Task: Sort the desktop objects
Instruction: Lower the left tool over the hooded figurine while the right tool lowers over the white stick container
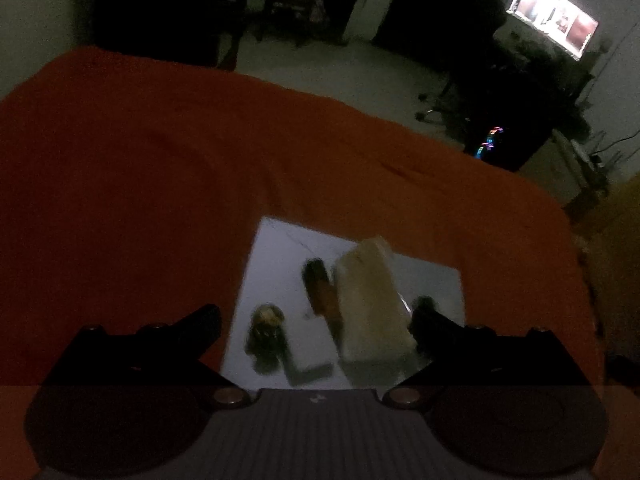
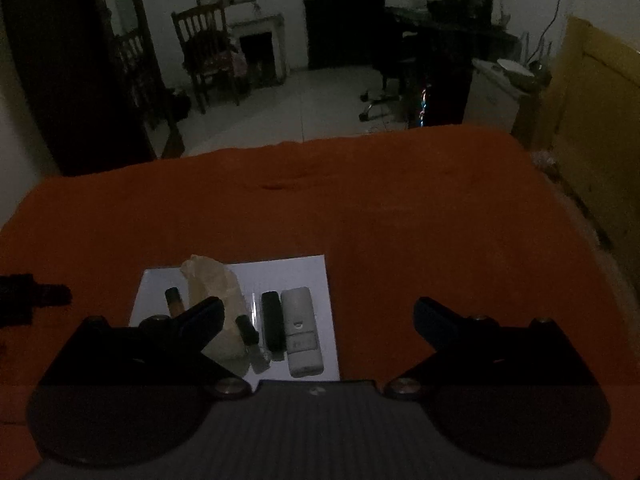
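Both the left gripper (image 1: pixel 316 316) and right gripper (image 2: pixel 319 312) stood wide open, empty, above the white sheet (image 2: pixel 300 276) at lower centre.

Two wrist views, angled down over the orange cloth (image 2: pixel 400 208).
Both look forward along open fingers; the left sits nearer, and both share the white sheet (image 1: pixel 280 248) (image 2: pixel 304 276).

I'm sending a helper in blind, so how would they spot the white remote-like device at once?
Find the orange cloth, then the white sheet lying on it. The white device is the rightmost item in the row there, seen from the right wrist, pale and long beside a slimmer black stick.
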`<state>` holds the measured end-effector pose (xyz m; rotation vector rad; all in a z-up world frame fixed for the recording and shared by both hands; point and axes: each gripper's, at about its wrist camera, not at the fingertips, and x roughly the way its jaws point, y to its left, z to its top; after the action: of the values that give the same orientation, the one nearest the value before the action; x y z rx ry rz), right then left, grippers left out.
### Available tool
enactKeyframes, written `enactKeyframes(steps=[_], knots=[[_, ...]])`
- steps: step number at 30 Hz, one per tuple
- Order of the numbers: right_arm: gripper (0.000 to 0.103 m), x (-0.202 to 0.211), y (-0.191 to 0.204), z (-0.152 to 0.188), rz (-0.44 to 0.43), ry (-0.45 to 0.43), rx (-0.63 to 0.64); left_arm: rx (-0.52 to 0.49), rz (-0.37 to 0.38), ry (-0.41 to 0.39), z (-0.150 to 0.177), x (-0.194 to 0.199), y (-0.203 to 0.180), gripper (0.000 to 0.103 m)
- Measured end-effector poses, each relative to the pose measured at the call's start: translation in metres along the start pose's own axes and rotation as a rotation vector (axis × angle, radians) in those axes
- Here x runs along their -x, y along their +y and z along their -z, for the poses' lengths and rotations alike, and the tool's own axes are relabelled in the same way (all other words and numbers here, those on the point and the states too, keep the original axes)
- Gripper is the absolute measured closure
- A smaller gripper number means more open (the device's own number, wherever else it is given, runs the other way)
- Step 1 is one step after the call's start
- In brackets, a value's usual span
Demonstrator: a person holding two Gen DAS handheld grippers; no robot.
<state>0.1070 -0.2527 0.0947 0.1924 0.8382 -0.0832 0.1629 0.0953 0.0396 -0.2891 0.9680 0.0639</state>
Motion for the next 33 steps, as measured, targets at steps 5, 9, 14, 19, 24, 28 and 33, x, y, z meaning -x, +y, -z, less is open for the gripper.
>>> enactKeyframes(steps=[5, 9, 14, 19, 24, 28, 33], knots=[[0.000, -0.026, -0.003, -0.021, -0.133, 0.141, -0.017, -0.099, -0.005, -0.015, -0.021, -0.020, 0.000, 0.001], [0.000, -0.053, 0.002, -0.031, -0.103, 0.125, 0.046, -0.126, 0.107, 0.081, -0.027, -0.043, -0.002, 0.014], [0.000, -0.099, 0.006, -0.046, -0.109, 0.143, 0.081, -0.184, 0.110, 0.138, -0.031, -0.073, -0.009, 0.002], [0.000, -0.137, 0.008, -0.059, -0.147, 0.127, 0.073, -0.178, 0.066, 0.141, -0.035, -0.108, -0.010, 0.000], [0.003, -0.174, 0.002, -0.065, -0.201, 0.166, 0.057, -0.258, 0.055, 0.182, -0.036, -0.140, -0.015, 0.034], [0.010, -0.196, -0.002, -0.061, -0.159, 0.198, 0.065, -0.240, 0.076, 0.228, -0.035, -0.160, -0.008, 0.034], [0.017, -0.219, -0.009, -0.051, -0.122, 0.234, 0.064, -0.196, 0.030, 0.230, -0.028, -0.178, 0.008, 0.022]])
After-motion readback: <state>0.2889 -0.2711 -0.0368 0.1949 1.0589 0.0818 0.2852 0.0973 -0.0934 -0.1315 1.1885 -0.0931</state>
